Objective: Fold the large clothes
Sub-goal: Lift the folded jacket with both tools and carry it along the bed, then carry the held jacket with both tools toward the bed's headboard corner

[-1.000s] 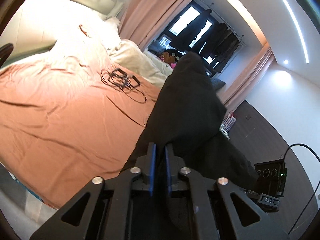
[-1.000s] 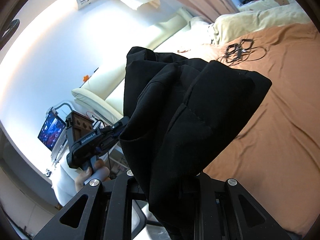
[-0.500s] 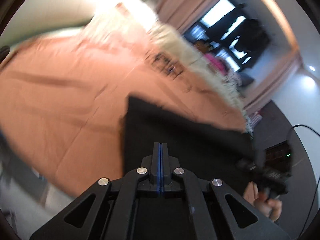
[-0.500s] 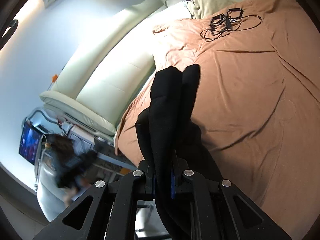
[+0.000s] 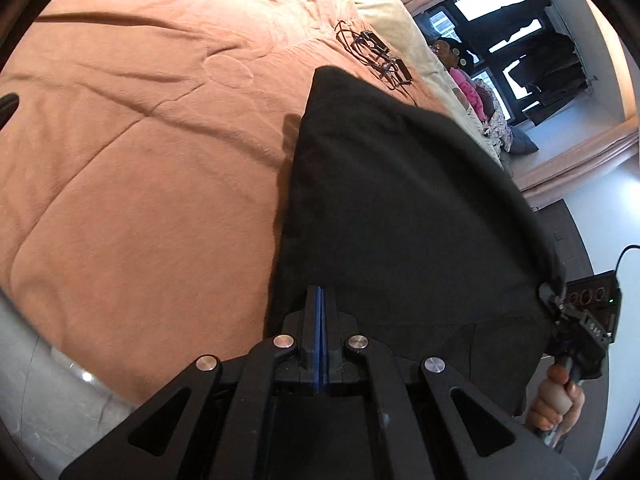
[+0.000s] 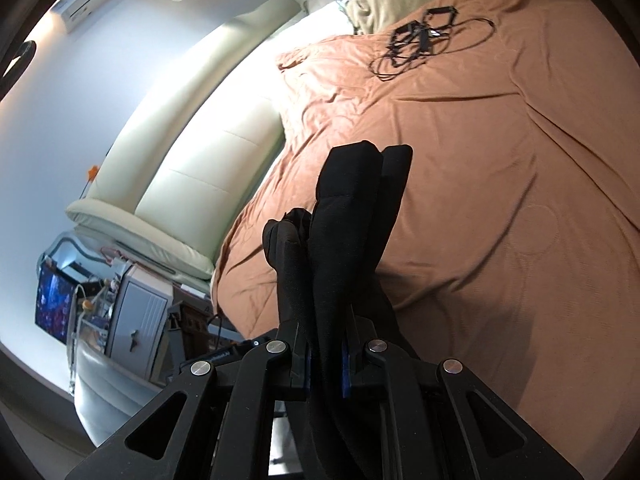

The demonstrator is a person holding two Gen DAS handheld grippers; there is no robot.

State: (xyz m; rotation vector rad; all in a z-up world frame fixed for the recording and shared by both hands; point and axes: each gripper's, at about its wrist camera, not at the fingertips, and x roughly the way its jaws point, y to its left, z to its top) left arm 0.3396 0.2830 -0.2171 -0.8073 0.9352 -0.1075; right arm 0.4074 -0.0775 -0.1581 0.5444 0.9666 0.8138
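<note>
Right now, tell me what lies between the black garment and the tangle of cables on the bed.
Only bare orange bedspread separates black garment and cables, per left wrist view.

no readable text, a small label on a black device too blurred to read

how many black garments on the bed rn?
1. The black garment lies spread on the orange bedspread, its near edge pinched by the left gripper and right gripper. Others may be off-frame.

bed in orange cover (image 5: 140, 168), cream headboard (image 6: 192, 152), dark window (image 5: 492, 12), white wall (image 6: 80, 92).
</note>
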